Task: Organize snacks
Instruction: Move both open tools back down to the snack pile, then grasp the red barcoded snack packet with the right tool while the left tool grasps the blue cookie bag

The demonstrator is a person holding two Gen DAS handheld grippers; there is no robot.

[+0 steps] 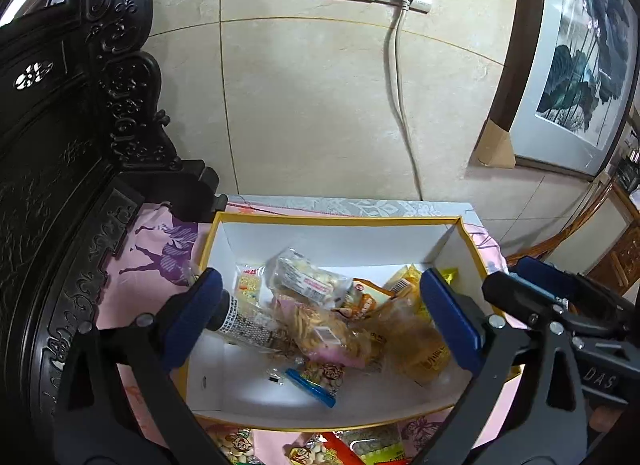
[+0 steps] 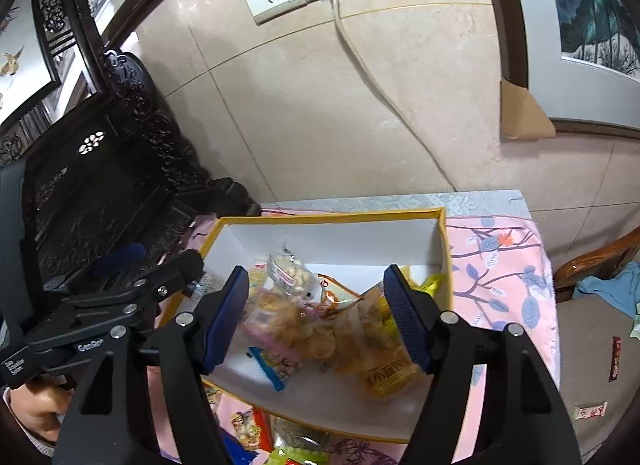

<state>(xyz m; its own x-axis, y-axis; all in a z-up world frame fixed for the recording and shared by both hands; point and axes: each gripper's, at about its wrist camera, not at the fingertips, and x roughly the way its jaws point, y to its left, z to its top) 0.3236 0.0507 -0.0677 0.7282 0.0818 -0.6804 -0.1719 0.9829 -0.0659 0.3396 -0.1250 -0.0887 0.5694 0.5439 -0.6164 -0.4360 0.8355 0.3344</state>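
A yellow-rimmed white box (image 1: 340, 222) (image 2: 332, 218) sits on a pink cloth-covered table and holds several snack packets: a clear bag of nuts (image 1: 306, 277) (image 2: 290, 273), a bag of fried strips (image 1: 328, 331) (image 2: 296, 321), a yellow bread packet (image 1: 420, 345) (image 2: 384, 365) and a blue-edged packet (image 1: 312, 383) (image 2: 270, 367). My left gripper (image 1: 320, 317) is open above the box, with nothing between its fingers. My right gripper (image 2: 318, 317) is also open and empty above the box. More packets (image 1: 360, 447) (image 2: 272, 433) lie on the cloth in front of the box.
Carved dark wooden furniture (image 1: 60, 145) (image 2: 100, 185) stands left of the table. A tiled wall with sockets and a cable (image 1: 400, 85) is behind. A framed painting (image 1: 580, 65) leans at right. A chair with blue cloth (image 2: 612, 289) and two packets on the floor (image 2: 614, 357) are at right.
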